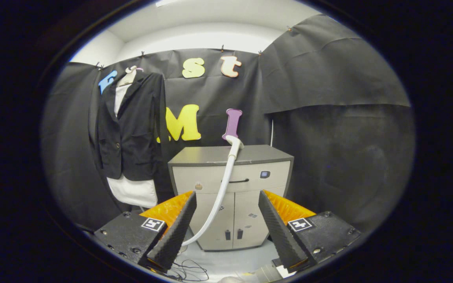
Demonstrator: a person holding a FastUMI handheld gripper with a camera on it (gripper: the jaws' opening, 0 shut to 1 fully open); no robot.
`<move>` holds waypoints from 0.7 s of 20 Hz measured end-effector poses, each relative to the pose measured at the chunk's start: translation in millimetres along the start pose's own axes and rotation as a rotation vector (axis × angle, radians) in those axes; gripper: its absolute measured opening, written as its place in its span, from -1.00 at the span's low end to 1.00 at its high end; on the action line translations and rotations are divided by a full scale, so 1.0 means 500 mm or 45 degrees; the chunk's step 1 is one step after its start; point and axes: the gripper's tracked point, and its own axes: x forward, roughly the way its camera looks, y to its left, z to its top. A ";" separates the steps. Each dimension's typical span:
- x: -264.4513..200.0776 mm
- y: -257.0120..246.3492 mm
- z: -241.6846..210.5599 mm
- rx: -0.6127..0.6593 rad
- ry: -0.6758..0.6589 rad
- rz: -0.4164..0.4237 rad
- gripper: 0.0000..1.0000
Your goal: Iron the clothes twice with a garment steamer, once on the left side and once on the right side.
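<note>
A black blazer (132,125) over a white garment (134,190) hangs on a hanger against the booth wall, beyond and to the left of my fingers. The white steamer head (234,142) lies on top of a grey cabinet (230,188), and its white hose (218,196) curves down the cabinet front to the floor. My gripper (226,200) stands open, well short of the cabinet, with nothing between its fingers. The hose and cabinet show through the gap between them.
Black cloth walls close the booth behind the cabinet and to the right. Thin dark cables (187,271) lie on the light floor (230,259) just below my left finger.
</note>
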 end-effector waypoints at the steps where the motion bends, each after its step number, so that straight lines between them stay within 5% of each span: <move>1: 0.020 -0.007 0.005 -0.005 0.003 -0.001 0.97; 14: 0.434 -0.086 0.137 -0.002 0.063 0.130 0.98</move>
